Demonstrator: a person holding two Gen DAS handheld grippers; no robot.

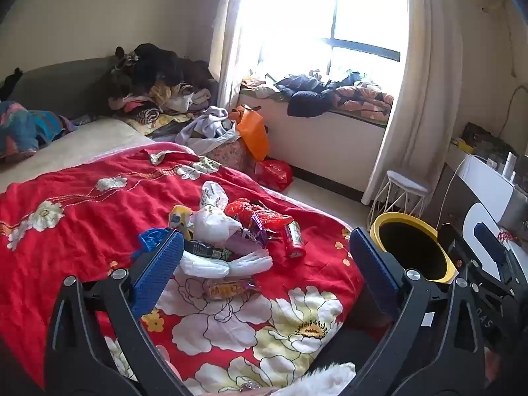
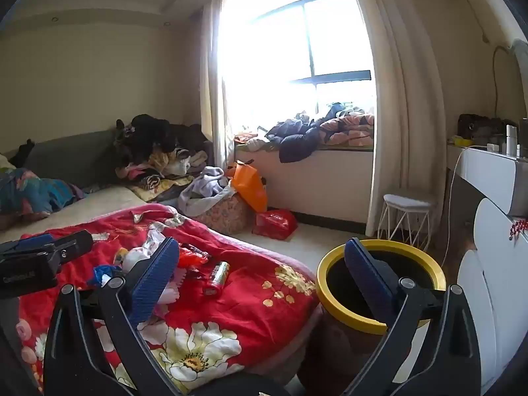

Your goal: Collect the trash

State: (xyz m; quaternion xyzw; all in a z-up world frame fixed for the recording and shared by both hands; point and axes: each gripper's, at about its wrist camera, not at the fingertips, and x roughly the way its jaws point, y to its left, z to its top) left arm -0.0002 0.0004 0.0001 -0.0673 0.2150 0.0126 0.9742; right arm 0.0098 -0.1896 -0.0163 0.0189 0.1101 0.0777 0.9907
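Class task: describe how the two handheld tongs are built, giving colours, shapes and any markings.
Left tongs and right tongs match: black angular link arms with silver round pivot bolts, each carrying two flat blue pads with a fine ribbed texture. Faint, unreadable pale lettering marks the black bodies.

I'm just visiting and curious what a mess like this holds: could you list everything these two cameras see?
Quilt: one, red with white flowers, on the bed.
Trash pile: one heap of wrappers and bags, mixed colours, on the quilt.
Can: one, red, lying beside the pile.
Bin: one, yellow rim, dark inside, on the floor beside the bed.
Stool: one, white, by the curtain.
Orange bag: one, on the floor near the window.
Clothes: heaped, dark and pink, on the window ledge.
Left gripper: one, blue pads, open.
Right gripper: one, blue pads, open.
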